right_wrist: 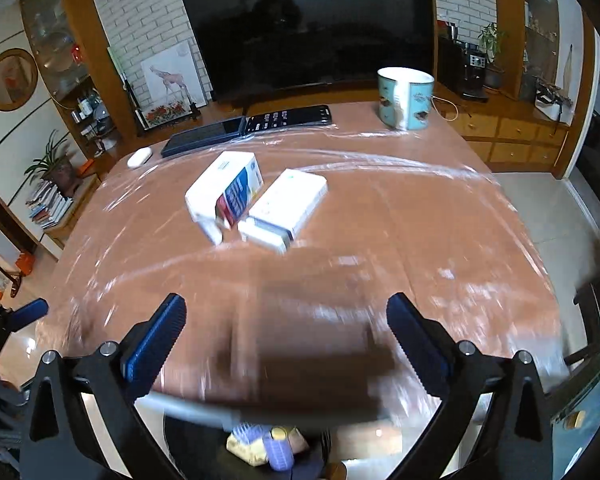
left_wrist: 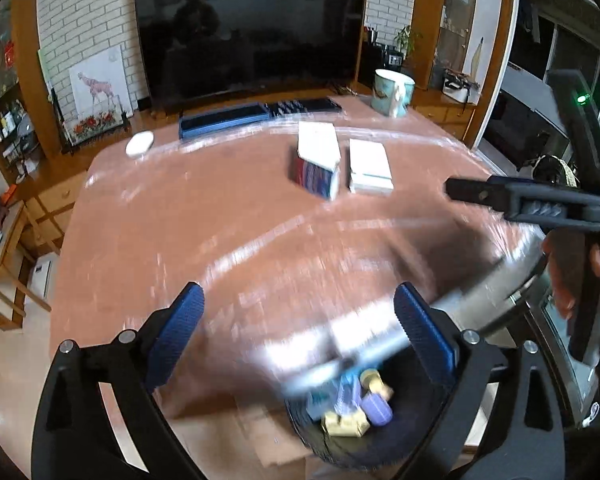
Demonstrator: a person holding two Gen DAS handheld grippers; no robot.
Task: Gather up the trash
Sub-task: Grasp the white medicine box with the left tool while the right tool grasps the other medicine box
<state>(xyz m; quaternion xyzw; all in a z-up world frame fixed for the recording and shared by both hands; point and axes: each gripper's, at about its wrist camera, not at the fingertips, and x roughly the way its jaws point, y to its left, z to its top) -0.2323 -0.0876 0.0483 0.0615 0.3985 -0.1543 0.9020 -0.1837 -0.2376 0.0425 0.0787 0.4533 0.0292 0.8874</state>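
A: Blue ribbed pads were what the left wrist view showed first: the left gripper point(left_wrist: 298, 330) stood wide with nothing between its jaws. Directly below it, past the table's point(left_wrist: 220, 220) near edge, sat the dark bin point(left_wrist: 340, 446) with crumpled yellow and purple trash point(left_wrist: 358, 410) already inside.

B: So some was collected. What was left?

A: Ahead of the gripper, two white boxes point(left_wrist: 342, 164) lay side by side on the table; whether they count as trash I couldn't tell. A mug point(left_wrist: 392, 92) stood far ahead to the right. The right gripper point(left_wrist: 500, 196) hung off to the right, close by.

B: And the right wrist view?

A: The right gripper point(right_wrist: 286, 336) was spread wide too, empty. The bin point(right_wrist: 204, 452) was below it, the boxes point(right_wrist: 256, 204) ahead, with bare tabletop between. The table edge point(right_wrist: 196, 406) ran just under the pads, so I'd judge reaching forward was unobstructed.
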